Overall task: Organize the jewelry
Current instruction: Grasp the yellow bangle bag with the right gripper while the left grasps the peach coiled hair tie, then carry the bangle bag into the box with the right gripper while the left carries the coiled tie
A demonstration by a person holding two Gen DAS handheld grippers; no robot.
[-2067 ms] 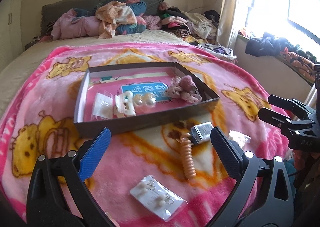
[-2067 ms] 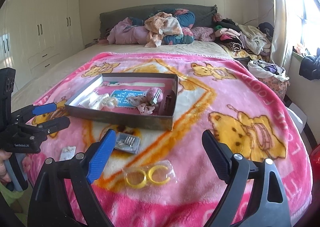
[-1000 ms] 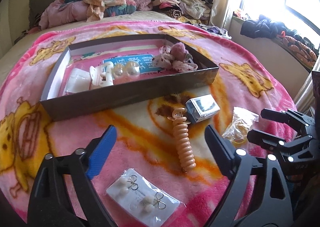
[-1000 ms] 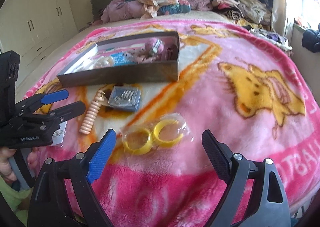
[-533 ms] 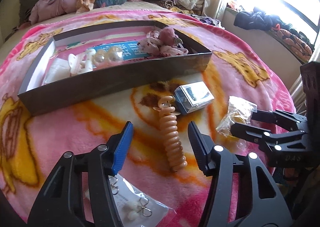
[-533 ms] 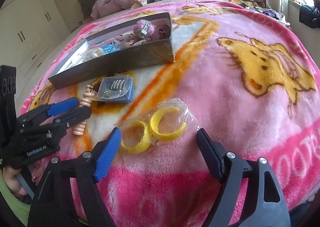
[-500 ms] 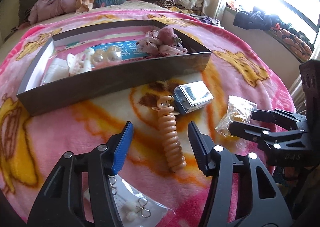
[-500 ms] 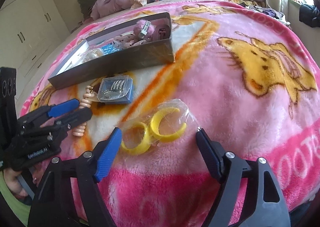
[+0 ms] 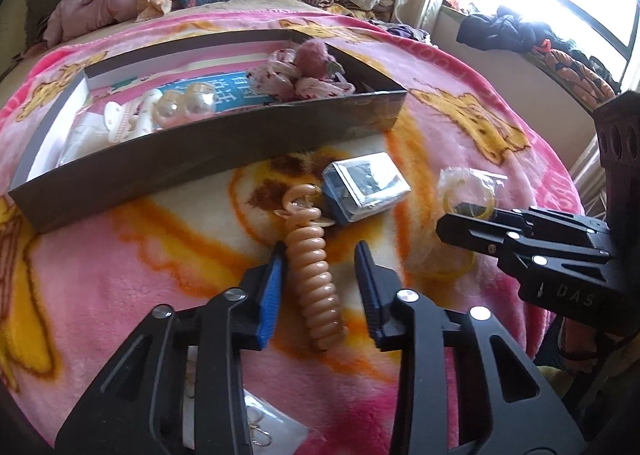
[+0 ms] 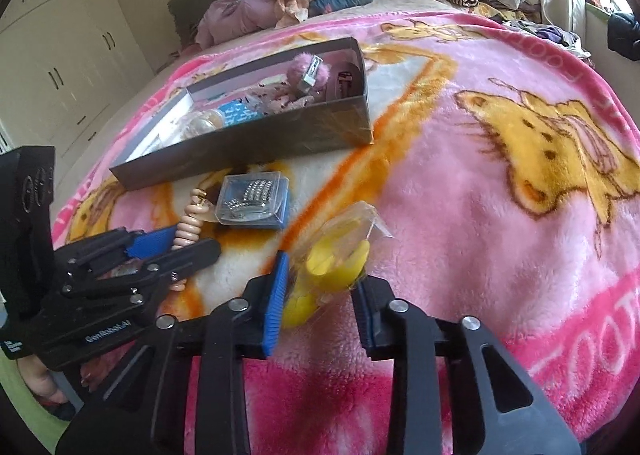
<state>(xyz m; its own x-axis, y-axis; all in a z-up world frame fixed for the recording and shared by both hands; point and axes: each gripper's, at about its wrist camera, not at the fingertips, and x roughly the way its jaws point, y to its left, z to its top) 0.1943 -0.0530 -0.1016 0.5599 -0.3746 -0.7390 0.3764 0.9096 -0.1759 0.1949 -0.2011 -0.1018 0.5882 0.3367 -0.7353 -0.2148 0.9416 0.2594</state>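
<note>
My left gripper (image 9: 320, 279) has just been closing around the springy, light spiral hair tie (image 9: 316, 279), pads not yet pressing its mid-coils. My right gripper (image 10: 320, 287) clamps the slippery, crinkling bag of yellow rings (image 10: 336, 251); the box (image 10: 256, 143) waits at eleven o'clock.

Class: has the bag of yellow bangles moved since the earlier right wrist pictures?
Yes. The bag of yellow bangles, earlier flat on the blanket, now stands bunched and tilted between the right tongs, which have just been closing.
</note>
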